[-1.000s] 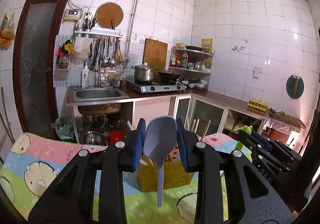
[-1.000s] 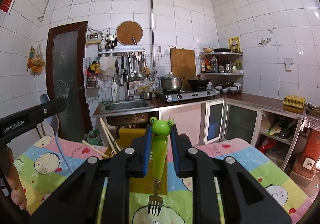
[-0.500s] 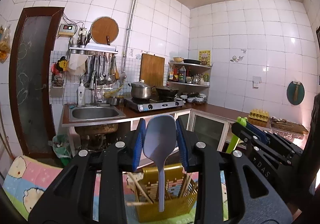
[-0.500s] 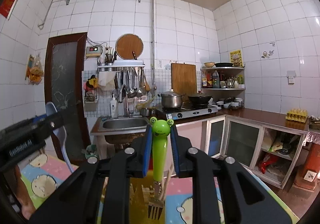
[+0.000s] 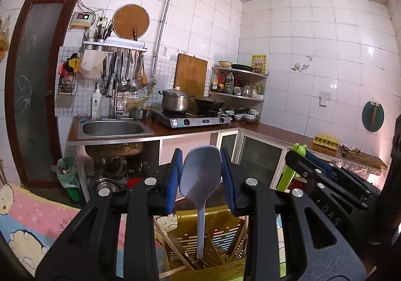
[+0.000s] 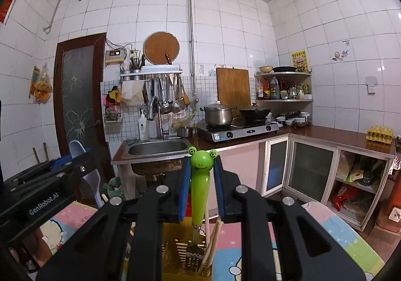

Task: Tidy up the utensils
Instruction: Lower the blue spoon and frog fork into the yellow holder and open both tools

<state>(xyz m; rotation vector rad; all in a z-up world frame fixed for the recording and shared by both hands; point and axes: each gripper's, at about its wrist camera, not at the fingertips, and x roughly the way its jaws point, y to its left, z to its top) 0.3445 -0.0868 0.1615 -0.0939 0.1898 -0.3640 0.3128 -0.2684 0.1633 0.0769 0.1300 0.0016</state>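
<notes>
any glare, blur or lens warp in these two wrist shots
Left wrist view: strong fisheye bowing of the wall tiles, black vignette at the corners, bright glare patches on the right wall, blue spoon sharp. Right wrist view: same bowing and vignette, little glare, frog fork sharp; neither shows motion blur.

Even, fairly bright indoor light, soft glare on wall tiles, strong fisheye bending, dark corners

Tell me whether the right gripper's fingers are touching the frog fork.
Touching. The right wrist view shows both blue fingers pressed against the frog fork's green handle, holding it upright.
</notes>
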